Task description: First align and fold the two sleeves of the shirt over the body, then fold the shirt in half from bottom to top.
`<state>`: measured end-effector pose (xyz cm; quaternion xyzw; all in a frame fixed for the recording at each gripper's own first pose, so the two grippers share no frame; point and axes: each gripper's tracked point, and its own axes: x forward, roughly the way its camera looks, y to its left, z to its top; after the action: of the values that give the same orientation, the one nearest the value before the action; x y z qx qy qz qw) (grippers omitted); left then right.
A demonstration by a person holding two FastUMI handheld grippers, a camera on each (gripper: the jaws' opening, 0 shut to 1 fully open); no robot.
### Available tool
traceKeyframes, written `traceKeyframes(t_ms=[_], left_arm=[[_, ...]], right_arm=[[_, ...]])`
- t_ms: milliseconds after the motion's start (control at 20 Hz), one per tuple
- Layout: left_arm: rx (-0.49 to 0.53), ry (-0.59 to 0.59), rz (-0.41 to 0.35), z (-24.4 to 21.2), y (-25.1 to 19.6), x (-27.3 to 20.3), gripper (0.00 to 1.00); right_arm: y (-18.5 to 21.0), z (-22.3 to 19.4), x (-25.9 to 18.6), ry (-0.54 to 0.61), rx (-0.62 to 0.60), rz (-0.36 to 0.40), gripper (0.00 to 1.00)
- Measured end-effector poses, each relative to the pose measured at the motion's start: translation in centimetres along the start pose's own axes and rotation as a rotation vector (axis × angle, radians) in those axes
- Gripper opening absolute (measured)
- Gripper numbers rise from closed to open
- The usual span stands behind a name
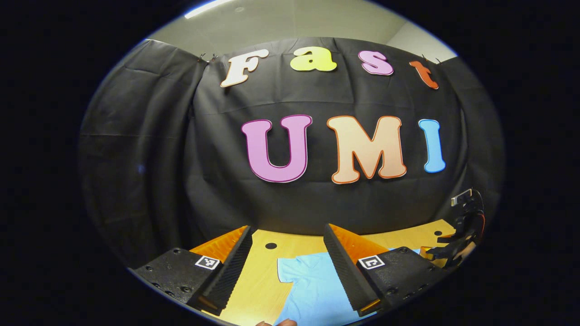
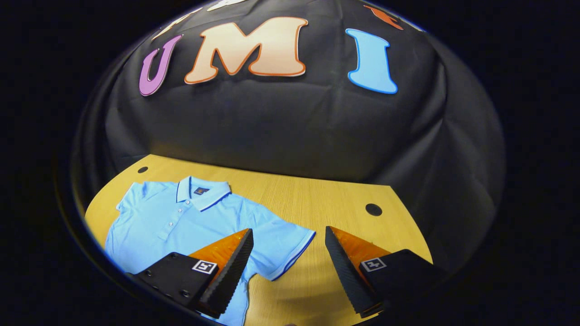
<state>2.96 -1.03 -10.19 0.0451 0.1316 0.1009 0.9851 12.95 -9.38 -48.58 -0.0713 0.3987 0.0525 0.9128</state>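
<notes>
Overhead, both grippers spread wide, light blue polo shirt (image 2: 181,222) flat on wooden table (image 2: 326,199), black cloth wall (image 2: 272,122) behind

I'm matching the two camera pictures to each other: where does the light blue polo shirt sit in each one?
Left gripper view: the shirt lies low in the middle, between the tongs, one sleeve showing.
Right gripper view: the shirt lies spread at lower left, collar away from the camera.
Shared landmark: the wooden table with round dark holes.
</notes>
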Motion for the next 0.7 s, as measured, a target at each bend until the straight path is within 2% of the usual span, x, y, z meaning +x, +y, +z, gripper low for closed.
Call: traceKeyframes(t_ms=[400,700], left_arm=[[0.014,0.049,0.059,-1.6,0.9,0.4,0.95],[0.017,0.093,0.064,-2.8,0.4,0.8,0.95]], right_arm=[[0.1,-4.6,5.4,0.107,0.045,-0.001,0.99],[-0.5,-6.5,8.7,0.166,0.143,-0.076,0.99]])
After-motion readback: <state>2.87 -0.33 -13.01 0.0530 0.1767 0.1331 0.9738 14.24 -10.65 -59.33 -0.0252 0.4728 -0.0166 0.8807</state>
